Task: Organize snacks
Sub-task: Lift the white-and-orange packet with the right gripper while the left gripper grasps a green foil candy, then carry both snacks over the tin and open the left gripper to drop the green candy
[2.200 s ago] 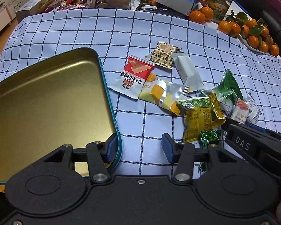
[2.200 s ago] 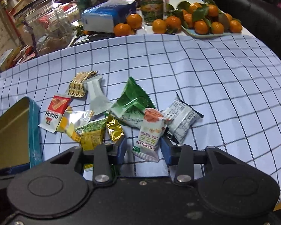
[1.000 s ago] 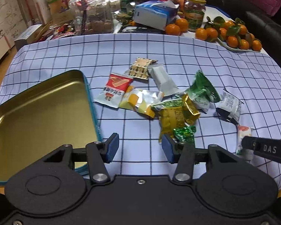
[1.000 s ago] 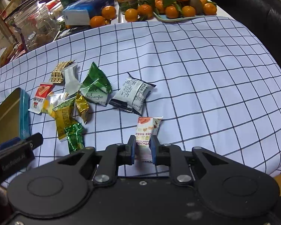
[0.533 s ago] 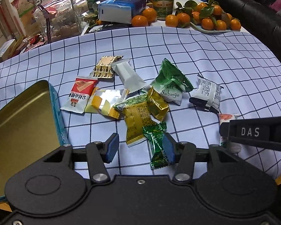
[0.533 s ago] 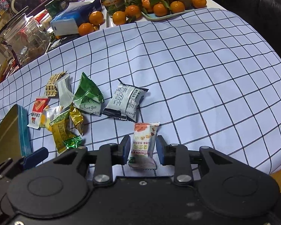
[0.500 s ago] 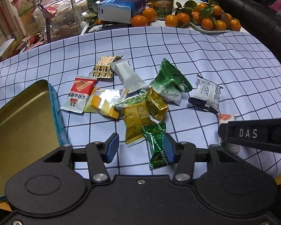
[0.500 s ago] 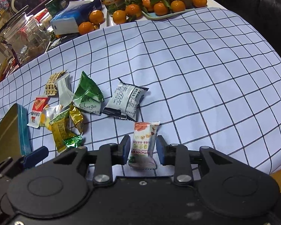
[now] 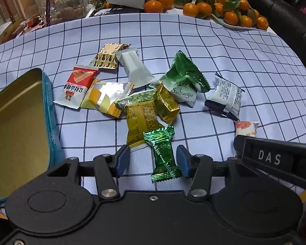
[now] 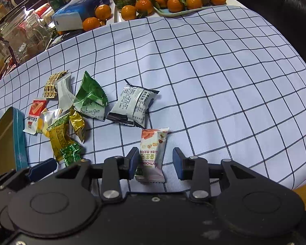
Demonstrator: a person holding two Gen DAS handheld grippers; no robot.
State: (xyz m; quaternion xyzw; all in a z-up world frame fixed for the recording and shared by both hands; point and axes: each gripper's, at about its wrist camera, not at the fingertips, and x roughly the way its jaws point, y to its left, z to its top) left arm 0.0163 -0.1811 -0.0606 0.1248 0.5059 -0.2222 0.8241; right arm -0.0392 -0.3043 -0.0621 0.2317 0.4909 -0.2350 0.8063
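Gold tin [image 9: 16,126] sits far left on the desk, so I'd close the left tongs [image 9: 153,159] squarely on the green foil candy [image 9: 163,155] lying between their wide-open pads, pinching mid-wrapper so it can't slip. Over on the right, the right tongs [image 10: 155,163] hang low and level, also open, straddling the white-and-orange snack pack [image 10: 153,153], gripping nothing.

Checked tablecloth [image 10: 214,77] carries snack packets [image 9: 140,118], seemingly empty tin [image 9: 14,122].
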